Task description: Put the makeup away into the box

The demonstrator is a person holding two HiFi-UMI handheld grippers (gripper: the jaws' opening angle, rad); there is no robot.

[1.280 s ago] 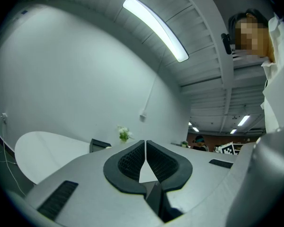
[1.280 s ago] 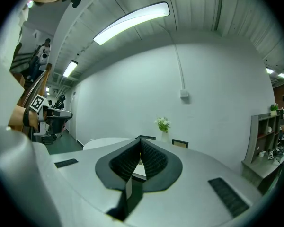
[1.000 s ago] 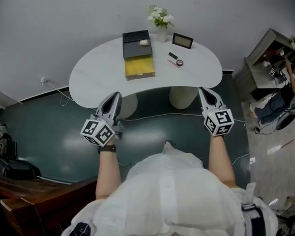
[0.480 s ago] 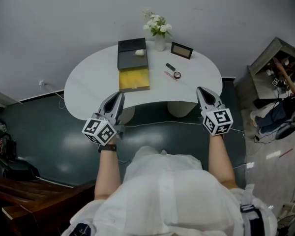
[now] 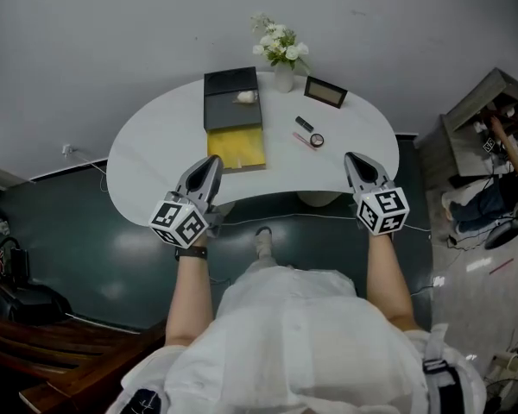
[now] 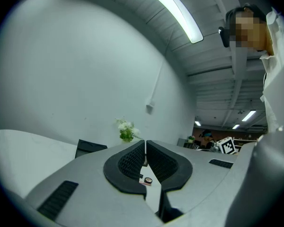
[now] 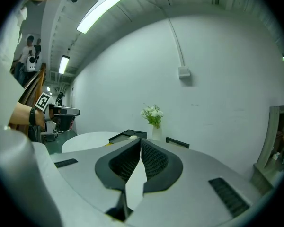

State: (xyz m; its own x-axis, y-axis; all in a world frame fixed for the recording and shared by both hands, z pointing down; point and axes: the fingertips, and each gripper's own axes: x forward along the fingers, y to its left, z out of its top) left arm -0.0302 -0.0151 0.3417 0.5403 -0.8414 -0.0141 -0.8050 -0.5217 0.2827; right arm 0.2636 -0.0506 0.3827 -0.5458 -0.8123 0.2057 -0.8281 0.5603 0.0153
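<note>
Makeup (image 5: 316, 140) is seen lying on the white table (image 5: 155, 158), to the right of the box (image 5: 234, 123). It is made up of a small dark tube (image 5: 304, 123), a round compact (image 5: 317, 141) and a thin pink stick (image 5: 299, 135) just beside the compact. None of it is touched by either tool.

The box is laid open, with its dark half toward the wall and its yellow-lined half toward the person. A small pale item (image 5: 247, 97) is seen in the dark half. A vase of white flowers (image 5: 281, 54) and a dark picture frame (image 5: 325, 91) are set at the far edge of the table, behind the makeup.

The left tongs (image 5: 212, 160) are held at the near edge of the table, just beside the near left corner of the yellow half. Their jaws are pressed together at the tips, and nothing is pinched between them. The right tongs (image 5: 354, 159) are held at the near edge on the table's right side, apart from the makeup. Their jaws are likewise closed on each other, and nothing is gripped.

A foot (image 5: 263, 241) is seen on the dark green floor (image 5: 86, 231) below the table.
</note>
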